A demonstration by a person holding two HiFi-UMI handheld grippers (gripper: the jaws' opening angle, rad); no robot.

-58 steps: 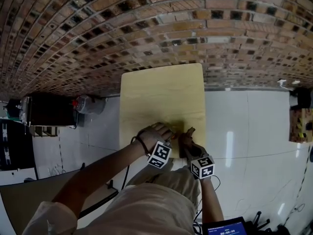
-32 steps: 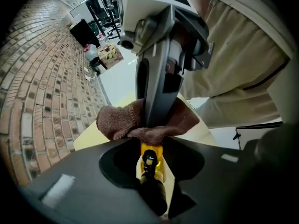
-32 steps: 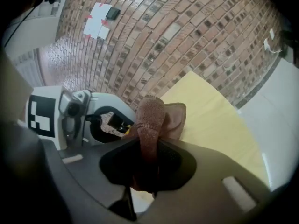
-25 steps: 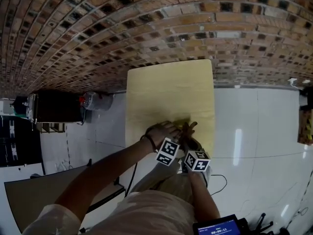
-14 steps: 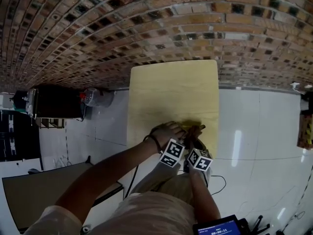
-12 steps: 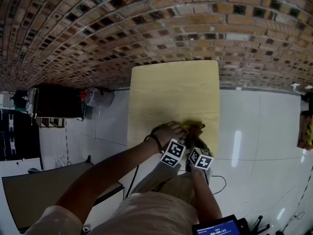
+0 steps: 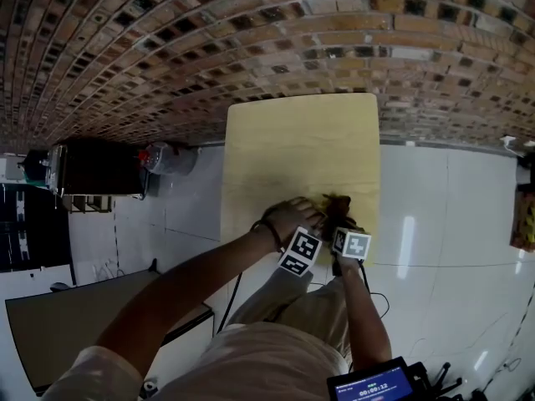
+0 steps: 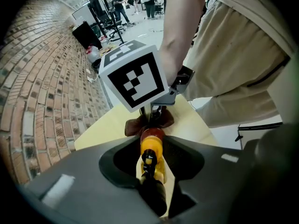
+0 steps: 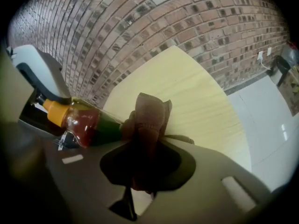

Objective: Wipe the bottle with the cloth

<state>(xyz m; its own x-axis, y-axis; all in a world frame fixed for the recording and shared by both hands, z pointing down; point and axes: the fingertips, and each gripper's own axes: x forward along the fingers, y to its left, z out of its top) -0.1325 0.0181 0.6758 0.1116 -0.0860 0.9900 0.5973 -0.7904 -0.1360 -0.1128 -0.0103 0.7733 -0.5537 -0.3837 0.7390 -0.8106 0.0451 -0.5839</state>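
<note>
1. Brown cloth (image 9: 148,118) is bunched in the right gripper (image 9: 142,171), whose jaws are clamped on its lower folds. The free wad sits against the side of the bottle (image 9: 86,125), on the green-labelled body below the red part.
2. The left gripper (image 8: 150,178) comes in from straight above, jaws partway closed and pinching the bottle at its yellow cap end, over the near part of the pale wooden table (image 7: 292,140). Whether the base rests on the wood I can't tell.
3. To my eye the wipe is under way. It would go best with the cloth pressed flat to the body and drawn along its length, not dabbed in 1 spot.
4. Push from the right should be light. The top is the only hold, so a hard sideways shove could swing or twist the bottle in the jaws.
5. Only 1 side is being reached, I judge. The cloth must travel round, or the left gripper turn the bottle, to cover the rest.
6. The 2 grippers are close together, so mind the marker cubes (image 7: 301,251) don't knock.
</note>
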